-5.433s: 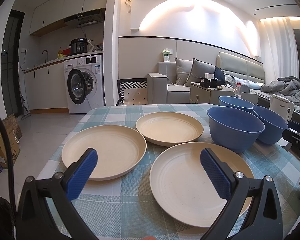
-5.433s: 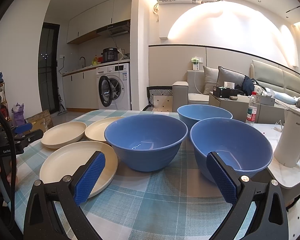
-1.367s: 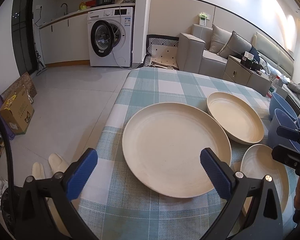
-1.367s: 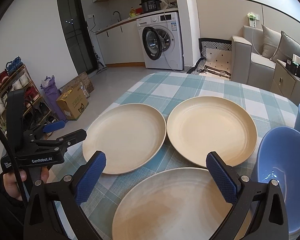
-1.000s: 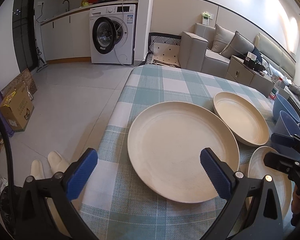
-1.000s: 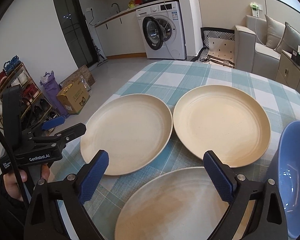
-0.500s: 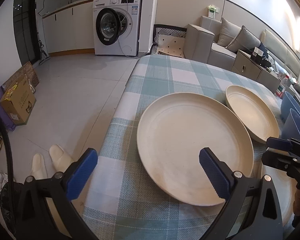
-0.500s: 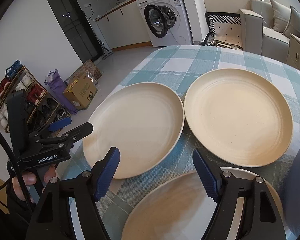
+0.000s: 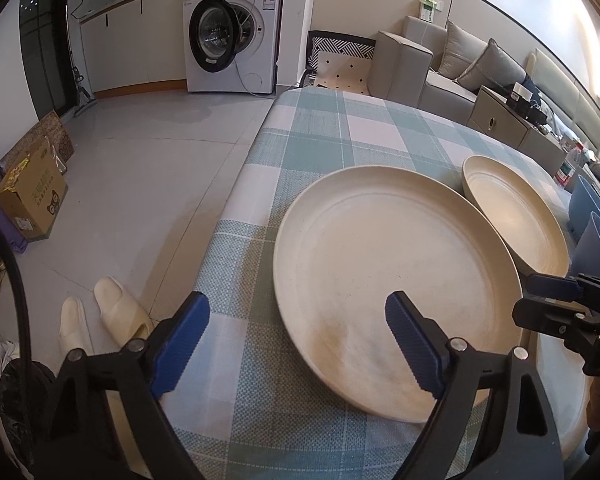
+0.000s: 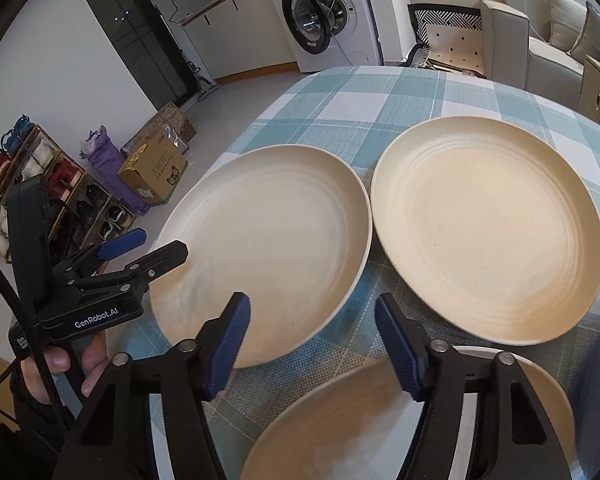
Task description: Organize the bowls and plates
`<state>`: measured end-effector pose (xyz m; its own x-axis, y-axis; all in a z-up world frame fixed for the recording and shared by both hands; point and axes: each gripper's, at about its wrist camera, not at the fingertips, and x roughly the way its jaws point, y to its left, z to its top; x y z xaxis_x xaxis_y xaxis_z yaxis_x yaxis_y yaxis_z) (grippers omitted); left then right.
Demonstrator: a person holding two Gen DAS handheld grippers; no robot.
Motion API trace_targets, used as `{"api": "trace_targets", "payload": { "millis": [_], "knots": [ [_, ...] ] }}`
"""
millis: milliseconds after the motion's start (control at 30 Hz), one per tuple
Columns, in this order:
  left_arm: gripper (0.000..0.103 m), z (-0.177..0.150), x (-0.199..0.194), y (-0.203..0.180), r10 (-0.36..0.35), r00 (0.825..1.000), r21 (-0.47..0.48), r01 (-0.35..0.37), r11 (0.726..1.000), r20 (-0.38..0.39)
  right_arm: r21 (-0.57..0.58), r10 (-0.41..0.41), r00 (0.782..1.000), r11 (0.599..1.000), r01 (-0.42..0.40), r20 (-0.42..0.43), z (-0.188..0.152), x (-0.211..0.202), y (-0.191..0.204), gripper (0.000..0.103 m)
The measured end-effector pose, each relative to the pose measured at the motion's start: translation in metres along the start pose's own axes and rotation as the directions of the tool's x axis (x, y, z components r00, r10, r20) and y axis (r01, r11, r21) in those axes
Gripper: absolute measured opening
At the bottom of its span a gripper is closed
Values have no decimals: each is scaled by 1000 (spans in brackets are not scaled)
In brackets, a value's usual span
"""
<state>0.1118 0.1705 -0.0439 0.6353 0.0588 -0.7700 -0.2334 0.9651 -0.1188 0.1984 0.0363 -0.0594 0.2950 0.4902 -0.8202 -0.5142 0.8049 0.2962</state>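
I'm angling both grippers downward: my left gripper (image 9: 294, 340) is closing astride the near-left plate (image 9: 388, 276) rim, unpressed; my right gripper (image 10: 312, 344) is closing, empty, above the tablecloth (image 10: 380, 96) gap between plates

My two views are bright and sharp, lit from overhead; soft glare lies on the glossy grey floor tiles (image 9: 148, 168). Fisheye bending curves the walls, and black vignette fills every corner (my blue-padded fingers (image 10: 228, 344) throw only faint shadows).
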Motion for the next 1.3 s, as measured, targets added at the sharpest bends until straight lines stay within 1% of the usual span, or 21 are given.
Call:
{"api": "trace_targets", "payload": {
  "millis": [100,167,233,333,400,467,533,600,733,833,867,900,933,967,1167,1300],
  "knots": [
    [89,1,3,1,0,1000,-3,0,1000,-10,0,-5,1000,1000,5,-14,2,5,1,62],
    [79,2,6,2,0,1000,-4,0,1000,-21,3,-6,1000,1000,6,-24,4,9,1,58],
    [77,2,8,4,-2,999,-8,1,1000,-35,6,-3,999,1000,3,-32,5,13,0,56],
    [68,1,11,5,-7,999,-8,6,1000,-52,14,-5,999,1000,6,-39,7,17,-2,51],
    [66,1,13,6,-7,998,-6,6,1000,-59,17,-6,999,1000,6,-42,7,19,-3,48],
    [62,1,15,5,-9,998,-3,9,1000,-65,16,-12,999,1000,13,-40,8,20,-4,47],
    [60,1,17,5,-6,997,3,7,1000,-74,17,-20,999,1000,21,-43,7,21,-5,43],
    [60,1,18,4,-1,997,6,2,1000,-73,17,-29,999,999,30,-44,8,22,-5,37],
    [58,2,18,5,3,997,-3,-3,1000,-75,18,-42,998,999,43,-39,8,22,-7,36],
    [49,3,18,5,8,997,10,-7,1000,-75,11,-58,998,998,58,-27,8,20,-6,32],
    [42,4,18,4,9,997,12,-8,1000,-72,7,-69,997,998,69,-20,9,20,-6,30],
    [39,3,18,4,7,998,15,-6,1000,-67,0,-80,997,997,80,-6,8,18,-5,29],
    [31,3,18,3,-3,998,17,4,1000,-64,-8,-88,996,996,88,4,8,16,-5,28],
    [28,3,18,2,-9,998,18,10,1000,-62,-13,-93,996,996,93,10,8,15,-4,26],
    [22,3,16,0,-1,998,27,3,1000,-56,-32,-121,992,992,122,20,8,13,-2,21],
    [21,3,15,0,2,999,32,0,1000,-55,-43,-131,991,990,133,29,7,12,1,20]
  ]
}}
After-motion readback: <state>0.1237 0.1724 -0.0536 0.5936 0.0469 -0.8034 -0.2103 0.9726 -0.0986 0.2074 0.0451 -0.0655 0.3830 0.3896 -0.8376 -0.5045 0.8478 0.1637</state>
